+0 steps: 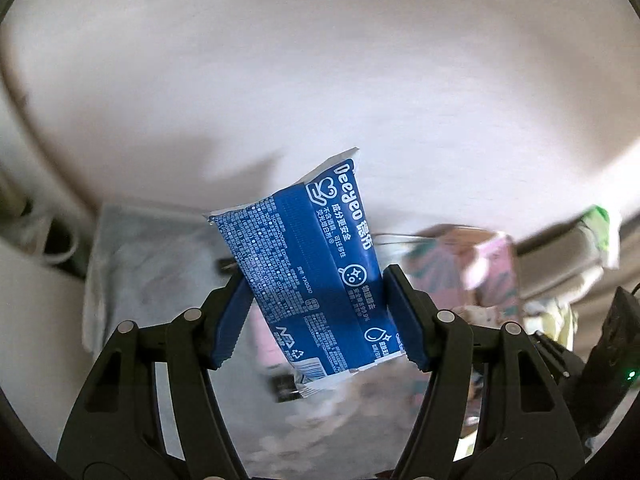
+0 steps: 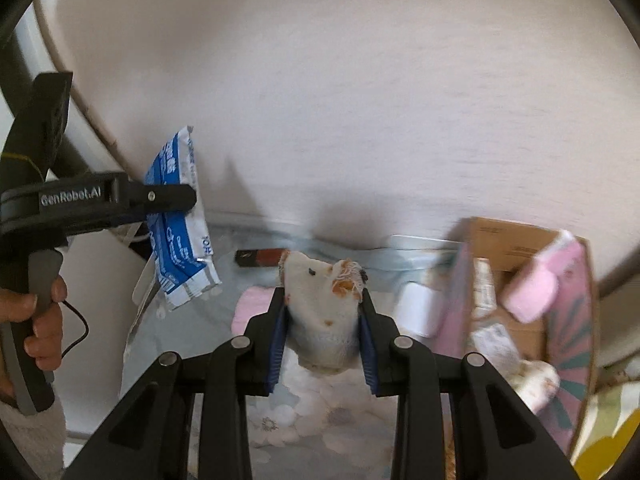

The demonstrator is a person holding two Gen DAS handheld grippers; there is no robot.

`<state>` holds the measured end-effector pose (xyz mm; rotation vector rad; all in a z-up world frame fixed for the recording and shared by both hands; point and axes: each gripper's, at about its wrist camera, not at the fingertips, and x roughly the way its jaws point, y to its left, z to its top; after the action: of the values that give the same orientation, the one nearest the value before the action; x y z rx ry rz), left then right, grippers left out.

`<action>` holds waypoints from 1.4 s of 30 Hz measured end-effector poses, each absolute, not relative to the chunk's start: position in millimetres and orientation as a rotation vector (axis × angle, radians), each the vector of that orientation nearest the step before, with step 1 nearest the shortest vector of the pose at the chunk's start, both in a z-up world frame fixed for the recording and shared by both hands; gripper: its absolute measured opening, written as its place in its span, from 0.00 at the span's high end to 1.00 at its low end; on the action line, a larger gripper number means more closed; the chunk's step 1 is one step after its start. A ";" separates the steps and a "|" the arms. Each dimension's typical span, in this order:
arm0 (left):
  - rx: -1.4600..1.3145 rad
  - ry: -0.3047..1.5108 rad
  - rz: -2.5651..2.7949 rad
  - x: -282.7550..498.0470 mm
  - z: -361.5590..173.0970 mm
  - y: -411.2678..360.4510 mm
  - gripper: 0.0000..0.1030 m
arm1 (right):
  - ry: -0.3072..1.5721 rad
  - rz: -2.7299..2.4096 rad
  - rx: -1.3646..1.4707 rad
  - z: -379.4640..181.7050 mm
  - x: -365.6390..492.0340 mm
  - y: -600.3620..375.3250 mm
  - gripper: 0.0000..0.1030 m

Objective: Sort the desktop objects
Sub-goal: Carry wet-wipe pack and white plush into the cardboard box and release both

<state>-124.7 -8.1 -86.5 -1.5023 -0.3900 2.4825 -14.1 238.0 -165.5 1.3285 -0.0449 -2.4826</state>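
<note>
The pale floral-print worktop (image 2: 280, 428) runs below both claws, against a plain off-white wall. At its right end an open brown cardboard box with pink patterned flaps (image 2: 532, 280) already holds small cartons and a pink packet, so it is probably where the sorted things go.

The left claw (image 1: 318, 312) pinches a blue-and-white plastic pack of wipes (image 1: 312, 264) across its width, clear of the worktop and hanging tilted; in the right wrist view the pack (image 2: 180, 236) shows edge-on, beside the person's hand (image 2: 40, 320) on the handle. The right claw (image 2: 324, 344) is pressed together on a small white plush toy with orange patches (image 2: 320, 300), also lifted clear, its body bulging out past the blue pads (image 2: 277, 344).

To do the carry well, both grips should stay firm: the glossy pack could slide, and the soft toy squeezes thin. Each item should go over the box mouth, clear of the raised flaps, one claw at a time so they do not collide, and be let go low.
</note>
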 end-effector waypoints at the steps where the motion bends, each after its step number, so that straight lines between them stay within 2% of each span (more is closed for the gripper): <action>1: -1.477 -0.373 2.466 -124.4 -80.7 2.4 0.39 | -0.055 -2.503 1.327 -162.8 -10.8 244.5 0.71; 12: -1.354 -0.186 2.211 -127.8 -50.4 133.3 0.39 | -0.183 -2.689 1.458 -165.2 39.7 328.6 0.71; 25: -1.410 -0.012 1.996 -133.7 -114.0 263.8 0.40 | -0.358 -2.724 1.612 -199.2 74.9 379.3 0.71; 27: -1.421 0.014 1.988 -135.0 -124.8 279.8 0.39 | -0.360 -2.716 1.649 -206.6 74.4 385.5 0.67; 28: -1.443 0.028 1.992 -136.4 -129.0 283.7 0.38 | -0.356 -2.708 1.668 -210.0 73.5 385.5 0.57; 29: -1.461 0.035 1.996 -136.2 -134.6 286.0 0.30 | -0.347 -2.709 1.685 -213.5 72.7 386.0 0.47; 30: -1.483 0.041 1.997 -137.1 -139.7 290.7 0.13 | -0.337 -2.723 1.691 -216.2 72.8 387.0 0.41; 31: -1.489 0.040 1.995 -137.8 -140.5 290.1 0.04 | -0.331 -2.743 1.686 -217.3 74.2 388.8 0.33; 32: -1.467 0.029 1.999 -137.8 -139.9 292.3 0.00 | -0.339 -2.760 1.672 -217.2 76.3 390.7 0.29; 37: -1.391 0.026 2.036 -133.5 -132.2 296.9 0.00 | -0.473 -2.781 1.615 -218.2 85.4 406.5 0.28; 42: -1.372 0.024 2.064 -128.6 -128.5 287.2 0.00 | -0.485 -2.784 1.617 -214.6 87.4 406.7 0.28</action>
<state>-128.6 287.2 -128.5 -1.3716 0.0236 2.0645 87.4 406.7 -214.6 1.6175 -0.4849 -2.7835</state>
